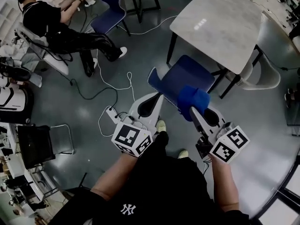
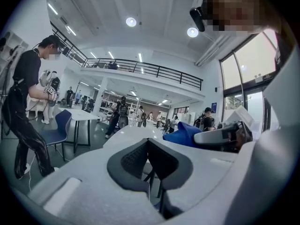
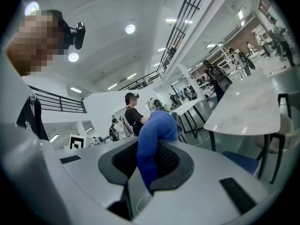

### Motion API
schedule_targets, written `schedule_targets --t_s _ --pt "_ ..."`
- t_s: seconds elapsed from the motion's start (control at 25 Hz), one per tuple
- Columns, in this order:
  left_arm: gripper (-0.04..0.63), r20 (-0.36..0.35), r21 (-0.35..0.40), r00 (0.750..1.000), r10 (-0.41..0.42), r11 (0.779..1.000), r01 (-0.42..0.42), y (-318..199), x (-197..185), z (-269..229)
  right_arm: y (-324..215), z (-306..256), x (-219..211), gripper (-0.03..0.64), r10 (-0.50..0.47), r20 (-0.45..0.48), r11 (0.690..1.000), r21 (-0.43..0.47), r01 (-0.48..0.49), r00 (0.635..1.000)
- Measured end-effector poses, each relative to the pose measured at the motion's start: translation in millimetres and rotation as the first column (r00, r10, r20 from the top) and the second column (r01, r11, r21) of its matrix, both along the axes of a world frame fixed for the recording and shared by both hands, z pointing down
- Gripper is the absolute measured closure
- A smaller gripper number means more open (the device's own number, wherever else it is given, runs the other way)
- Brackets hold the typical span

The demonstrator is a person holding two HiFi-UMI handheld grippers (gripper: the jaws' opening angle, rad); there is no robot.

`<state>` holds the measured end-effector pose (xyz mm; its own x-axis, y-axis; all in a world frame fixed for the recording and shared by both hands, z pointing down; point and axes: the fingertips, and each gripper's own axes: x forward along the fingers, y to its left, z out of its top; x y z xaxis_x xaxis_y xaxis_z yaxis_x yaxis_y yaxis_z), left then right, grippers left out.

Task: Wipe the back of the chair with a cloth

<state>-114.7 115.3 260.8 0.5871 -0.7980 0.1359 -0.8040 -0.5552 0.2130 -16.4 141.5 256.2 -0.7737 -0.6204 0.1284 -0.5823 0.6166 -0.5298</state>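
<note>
Between my right gripper's (image 3: 150, 154) jaws a blue cloth (image 3: 154, 129) is clamped at a fold, its bulk bunched ahead of the tips. To that gripper's left, my left gripper (image 2: 148, 149) has its jaws pressed together on nothing. Just ahead of and below both tools stands the blue chair (image 1: 190, 71), backrest (image 1: 161, 89) nearest the tips. I judge the wipe goes best with the bunched pad laid flat on the backrest and drawn along it in overlapping passes. Beyond the chair stands a grey table (image 1: 220, 18).
</note>
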Motion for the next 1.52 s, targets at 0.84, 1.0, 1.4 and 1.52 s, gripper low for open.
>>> schedule_targets --t_s 0.84,1.0,1.4,1.52 --pt "0.588 0.024 -0.139 1.0 0.009 0.99 -0.006 -118 -55 111 -115 144 -72 0.537 -0.171 -0.24 0.971 -0.203 0.123 0.955" --pt "0.588 0.044 -0.188 0.998 -0.036 0.981 0.043 -132 -64 136 -132 178 -95 0.537 -0.299 -0.259 0.941 -0.24 0.239 0.918" --pt "0.588 0.053 -0.26 0.993 -0.109 0.958 0.119 -169 -74 195 -176 252 -143 0.537 -0.478 -0.337 0.877 -0.231 0.421 0.811" --pt "0.588 0.052 -0.27 0.991 -0.124 0.954 0.133 -172 -79 202 -177 266 -157 0.537 -0.532 -0.343 0.847 -0.226 0.481 0.775"
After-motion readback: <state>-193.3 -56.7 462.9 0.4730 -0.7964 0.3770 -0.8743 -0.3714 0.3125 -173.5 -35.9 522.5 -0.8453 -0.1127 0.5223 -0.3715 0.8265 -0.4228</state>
